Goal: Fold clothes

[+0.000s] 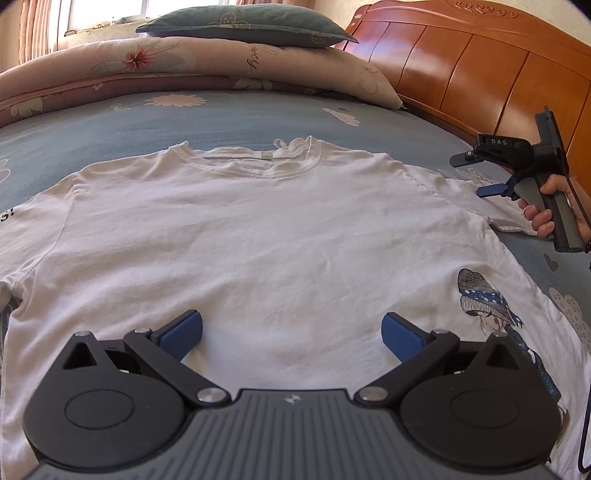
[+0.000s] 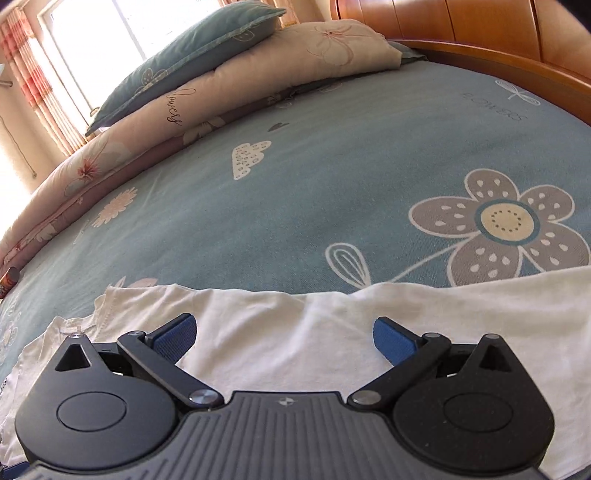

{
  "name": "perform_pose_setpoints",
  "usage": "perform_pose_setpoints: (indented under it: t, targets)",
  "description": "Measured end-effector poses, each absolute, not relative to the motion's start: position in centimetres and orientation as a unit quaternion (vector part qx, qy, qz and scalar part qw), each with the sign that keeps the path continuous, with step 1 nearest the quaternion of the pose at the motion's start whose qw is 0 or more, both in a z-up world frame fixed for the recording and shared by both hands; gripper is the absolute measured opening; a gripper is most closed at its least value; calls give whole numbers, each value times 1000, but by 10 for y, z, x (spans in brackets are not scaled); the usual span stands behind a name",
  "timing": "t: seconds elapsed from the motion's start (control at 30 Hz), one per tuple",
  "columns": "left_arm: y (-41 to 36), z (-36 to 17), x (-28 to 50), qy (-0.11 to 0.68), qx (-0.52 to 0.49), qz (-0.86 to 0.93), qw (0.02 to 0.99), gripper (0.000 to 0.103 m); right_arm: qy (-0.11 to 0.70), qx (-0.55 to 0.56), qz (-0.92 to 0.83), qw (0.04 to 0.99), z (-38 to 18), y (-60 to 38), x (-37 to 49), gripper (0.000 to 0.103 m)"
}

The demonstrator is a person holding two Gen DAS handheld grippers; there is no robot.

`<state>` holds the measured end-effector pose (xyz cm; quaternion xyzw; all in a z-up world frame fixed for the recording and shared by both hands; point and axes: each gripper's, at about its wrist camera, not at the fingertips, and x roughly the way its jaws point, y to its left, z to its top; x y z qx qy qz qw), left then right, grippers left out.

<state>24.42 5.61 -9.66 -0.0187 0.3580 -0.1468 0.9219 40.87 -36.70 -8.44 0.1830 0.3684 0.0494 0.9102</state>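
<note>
A white T-shirt (image 1: 258,229) lies spread flat on the bed, collar toward the far side, with a printed girl figure (image 1: 487,299) near its right hem. My left gripper (image 1: 291,334) hovers open over the shirt's lower middle, nothing between its blue pads. My right gripper (image 1: 474,175) shows in the left wrist view, held in a hand (image 1: 546,210) above the shirt's right sleeve, its jaws apart. In the right wrist view my right gripper (image 2: 284,338) is open just above the white T-shirt (image 2: 295,332) near its shoulder edge.
The blue flowered bedsheet (image 2: 332,177) extends beyond the shirt. A folded pink quilt (image 1: 184,70) and a green pillow (image 1: 243,26) lie along the far side. A wooden headboard (image 1: 480,70) borders the bed on the right.
</note>
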Motion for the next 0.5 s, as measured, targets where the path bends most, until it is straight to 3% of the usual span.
perform_pose_setpoints:
  t: [0.23,0.5]
  targets:
    - [54,-98,244,355,-5,-147,923,102,354,152,7,923,-80,-370,435,103]
    - [56,-98,243,353,-14,-148,924,102,343,143,14,928,-37,-400,364,103]
